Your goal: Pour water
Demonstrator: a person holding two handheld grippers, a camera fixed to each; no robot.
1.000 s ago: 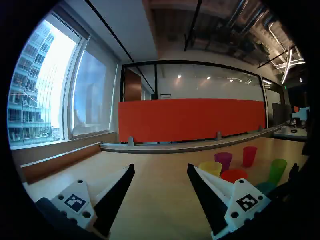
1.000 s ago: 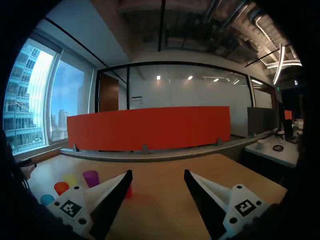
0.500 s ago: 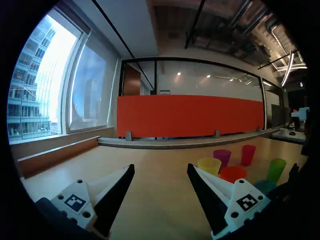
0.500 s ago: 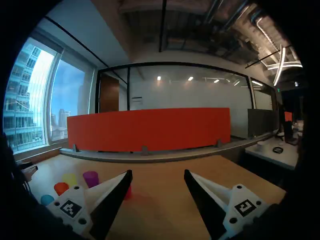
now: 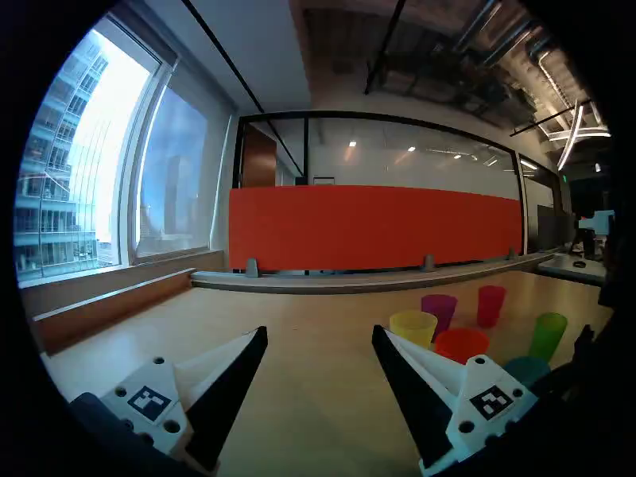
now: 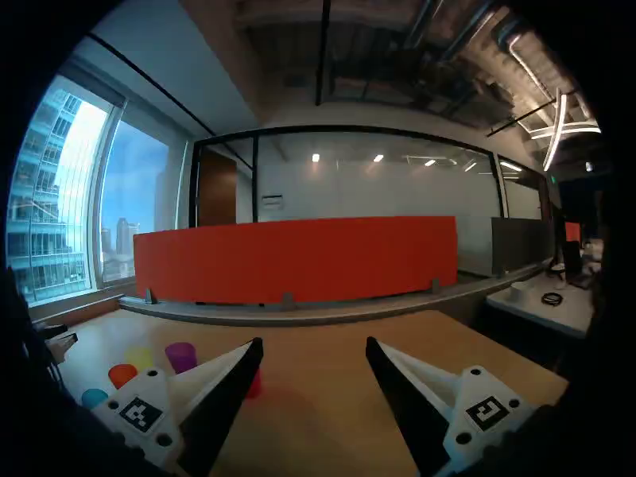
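Barely anything has moved over the past second; the left gripper (image 5: pixel 319 330) has only tipped slightly. It is wide open and empty over the wooden worktop (image 5: pixel 318 413), as is the right gripper (image 6: pixel 314 342). Just ahead and right of the left gripper stand a blue cup (image 5: pixel 527 368), orange cup (image 5: pixel 462 344), yellow cup (image 5: pixel 413 327), green cup (image 5: pixel 549 334), purple cup (image 5: pixel 439 310) and red cup (image 5: pixel 490 304), clear of its fingers; they lie ahead-left of the right gripper. Beyond runs an orange partition (image 5: pixel 374 226), then a glass wall (image 5: pixel 397 159), with windows (image 5: pixel 71 183) to the left.

The left tool (image 5: pixel 319 331) and right tool (image 6: pixel 314 342) both hover level, jaws wide apart.
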